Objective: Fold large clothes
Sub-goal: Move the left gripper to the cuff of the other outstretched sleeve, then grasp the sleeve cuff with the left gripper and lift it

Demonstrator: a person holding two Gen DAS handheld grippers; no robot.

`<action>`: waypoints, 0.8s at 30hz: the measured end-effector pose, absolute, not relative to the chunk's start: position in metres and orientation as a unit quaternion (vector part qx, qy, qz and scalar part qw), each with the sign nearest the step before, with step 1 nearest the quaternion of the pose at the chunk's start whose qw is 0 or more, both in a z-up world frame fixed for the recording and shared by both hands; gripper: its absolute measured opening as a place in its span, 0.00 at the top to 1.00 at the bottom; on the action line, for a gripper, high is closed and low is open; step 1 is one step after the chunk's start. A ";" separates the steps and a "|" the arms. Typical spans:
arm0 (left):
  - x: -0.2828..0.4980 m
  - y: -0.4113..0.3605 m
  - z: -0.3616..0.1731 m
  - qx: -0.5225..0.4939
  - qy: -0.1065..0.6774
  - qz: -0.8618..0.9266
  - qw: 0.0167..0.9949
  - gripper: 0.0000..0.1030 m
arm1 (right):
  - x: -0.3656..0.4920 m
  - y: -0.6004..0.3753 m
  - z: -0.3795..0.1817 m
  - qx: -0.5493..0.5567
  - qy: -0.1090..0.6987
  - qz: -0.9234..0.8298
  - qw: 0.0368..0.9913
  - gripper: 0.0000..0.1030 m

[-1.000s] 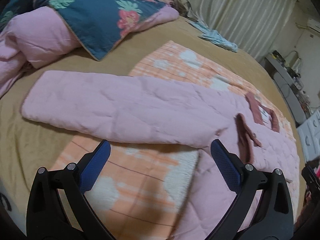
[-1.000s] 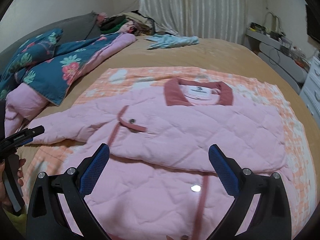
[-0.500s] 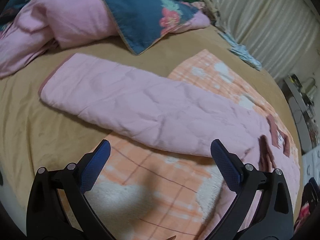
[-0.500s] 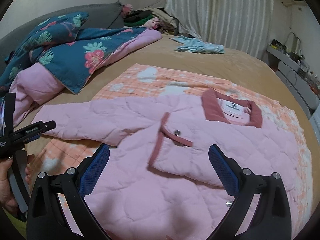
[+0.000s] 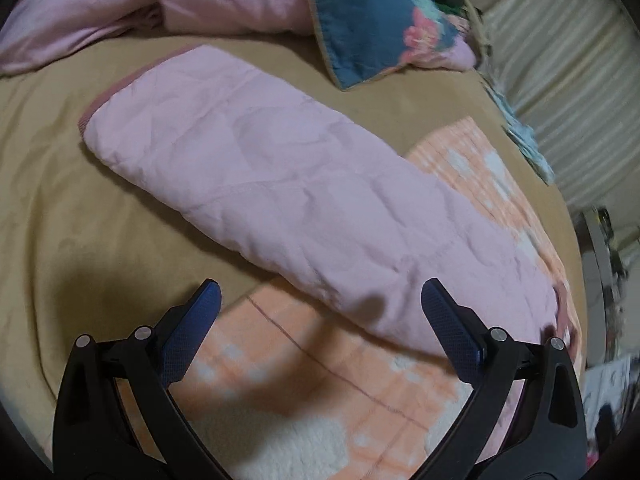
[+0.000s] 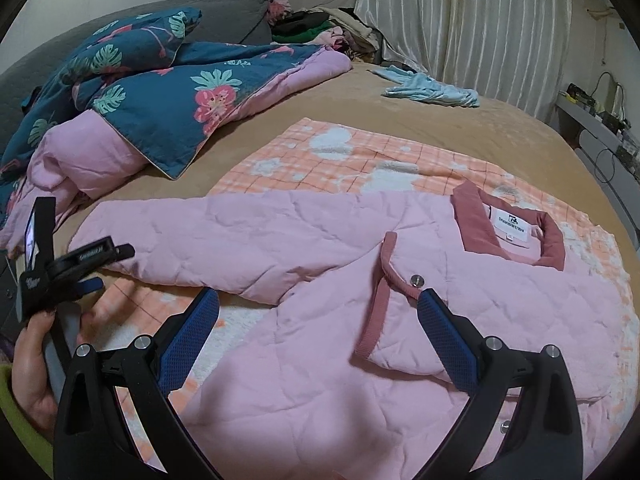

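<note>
My left tool (image 5: 316,300) has swung out toward the jacket's sleeve (image 5: 280,196) cuff — both tools wide, empty; sleeve-fold next.

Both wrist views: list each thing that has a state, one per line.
Pink quilted jacket: spread flat, front flap folded back.
Jacket sleeve: stretched out straight, unfolded.
Left claw: open, empty.
Right claw: open, empty.
Floral duvet: crumpled in a heap.
Curtains: drawn shut.

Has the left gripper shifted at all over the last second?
Yes. The left gripper has swung out toward the cuff end of the pink sleeve, away from the jacket's collar, which has nearly left its view.
</note>
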State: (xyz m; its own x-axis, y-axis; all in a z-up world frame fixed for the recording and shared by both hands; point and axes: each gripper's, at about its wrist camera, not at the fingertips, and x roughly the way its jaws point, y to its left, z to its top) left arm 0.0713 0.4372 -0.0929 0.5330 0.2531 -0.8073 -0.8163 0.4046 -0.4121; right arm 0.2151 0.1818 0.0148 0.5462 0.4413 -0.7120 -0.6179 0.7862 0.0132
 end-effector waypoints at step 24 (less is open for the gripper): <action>0.048 0.490 -0.099 -0.491 0.215 0.372 0.758 0.73 | 0.239 0.075 -0.003 -0.006 0.410 0.226 0.883 0.04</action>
